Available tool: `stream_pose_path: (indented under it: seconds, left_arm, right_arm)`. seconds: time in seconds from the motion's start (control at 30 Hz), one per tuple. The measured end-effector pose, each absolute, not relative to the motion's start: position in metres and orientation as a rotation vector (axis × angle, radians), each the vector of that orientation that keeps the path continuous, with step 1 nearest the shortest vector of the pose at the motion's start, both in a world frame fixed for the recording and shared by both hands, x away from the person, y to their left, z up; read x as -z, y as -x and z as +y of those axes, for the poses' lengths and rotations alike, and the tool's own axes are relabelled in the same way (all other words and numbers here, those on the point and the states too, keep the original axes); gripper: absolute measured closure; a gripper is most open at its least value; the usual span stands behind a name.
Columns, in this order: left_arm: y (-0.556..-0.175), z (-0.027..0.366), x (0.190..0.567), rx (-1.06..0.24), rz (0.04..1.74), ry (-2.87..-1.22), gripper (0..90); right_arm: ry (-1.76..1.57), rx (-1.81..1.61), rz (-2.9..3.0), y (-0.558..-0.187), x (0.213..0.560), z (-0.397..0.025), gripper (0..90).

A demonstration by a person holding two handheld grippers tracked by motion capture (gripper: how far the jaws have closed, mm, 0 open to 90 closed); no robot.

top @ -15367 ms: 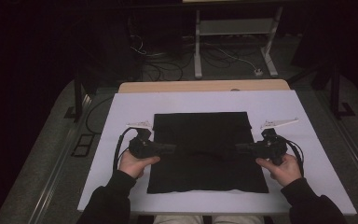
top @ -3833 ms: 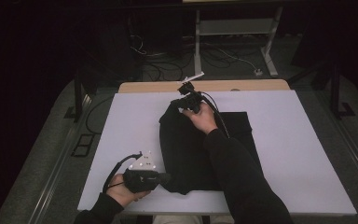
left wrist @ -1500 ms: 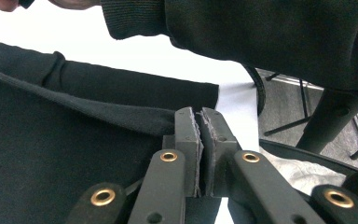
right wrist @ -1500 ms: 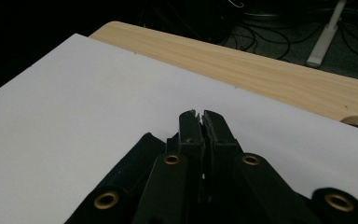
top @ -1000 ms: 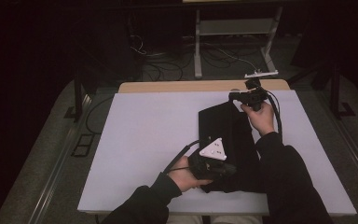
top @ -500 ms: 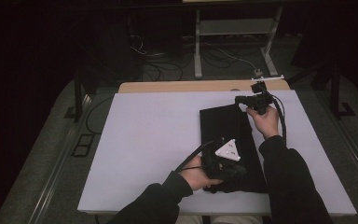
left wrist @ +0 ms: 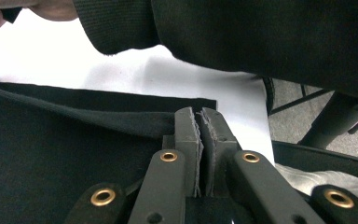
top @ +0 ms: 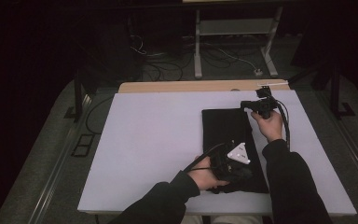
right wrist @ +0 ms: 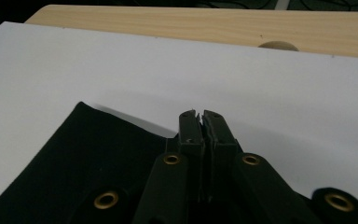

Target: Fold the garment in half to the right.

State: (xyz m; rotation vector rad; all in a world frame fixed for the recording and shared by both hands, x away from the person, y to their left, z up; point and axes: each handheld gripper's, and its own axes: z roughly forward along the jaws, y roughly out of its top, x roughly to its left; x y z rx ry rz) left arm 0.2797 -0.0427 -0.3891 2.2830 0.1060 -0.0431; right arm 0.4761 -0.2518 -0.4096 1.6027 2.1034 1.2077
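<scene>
Pinching the folded black cloth (top: 230,140) right of centre, both tongs clenched: left gripper (top: 235,170) lower corner, right gripper (top: 254,106) upper corner.

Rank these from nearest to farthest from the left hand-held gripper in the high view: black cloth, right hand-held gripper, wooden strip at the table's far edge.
1. black cloth: directly under the left hand-held gripper, near table edge.
2. right hand-held gripper: at the cloth's far right corner.
3. wooden strip: along the table's far edge, beyond both.
</scene>
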Motion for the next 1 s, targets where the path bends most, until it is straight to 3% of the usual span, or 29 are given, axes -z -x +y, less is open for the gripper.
stream_pose_path:
  seconds: [0.53,0.7,1.0]
  left_arm:
    - [-0.282,-0.066,0.4,0.072,0.079,-2.315,84.0]
    - [-0.283,-0.072,0.404,0.078,0.09,-2.323,84.0]
    - [-0.288,-0.083,0.408,0.088,0.115,-2.341,84.2]
  right_arm:
    - [-1.646,-1.142,2.107,-0.472,0.427,-0.263,83.1]
    - [-1.671,-1.155,2.096,-0.465,0.423,-0.271,69.8]
    - [-1.641,-1.246,2.101,-0.447,0.414,-0.292,35.0]
